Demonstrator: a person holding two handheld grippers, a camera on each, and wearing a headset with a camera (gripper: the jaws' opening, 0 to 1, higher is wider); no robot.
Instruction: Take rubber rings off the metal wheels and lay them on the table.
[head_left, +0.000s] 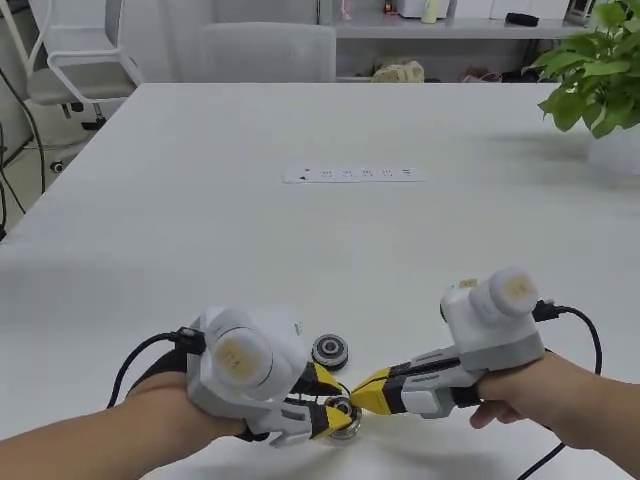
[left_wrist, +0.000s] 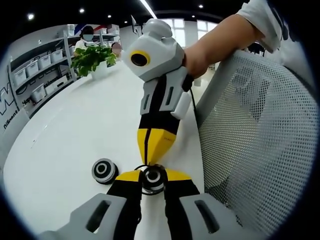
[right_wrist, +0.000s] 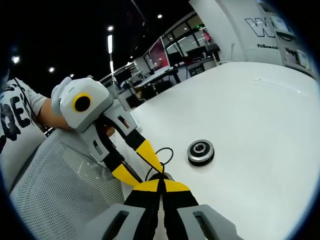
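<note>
A small metal wheel (head_left: 341, 413) (left_wrist: 152, 179) sits between the yellow fingers of my left gripper (head_left: 333, 404) (left_wrist: 152, 176), which is shut on it just above the white table (head_left: 300, 240). My right gripper (head_left: 360, 394) (right_wrist: 161, 181) meets it tip to tip from the right and is shut on a thin black rubber ring (right_wrist: 163, 154) that loops out from the wheel. A second wheel (head_left: 330, 350) (left_wrist: 104, 170) (right_wrist: 201, 151), with its black ring on, lies flat on the table just beyond the grippers.
A white power strip (head_left: 347, 175) lies at mid-table. A potted plant (head_left: 595, 70) stands at the far right and chairs (head_left: 268, 50) line the far edge. A mesh chair (left_wrist: 255, 125) is close behind the near table edge.
</note>
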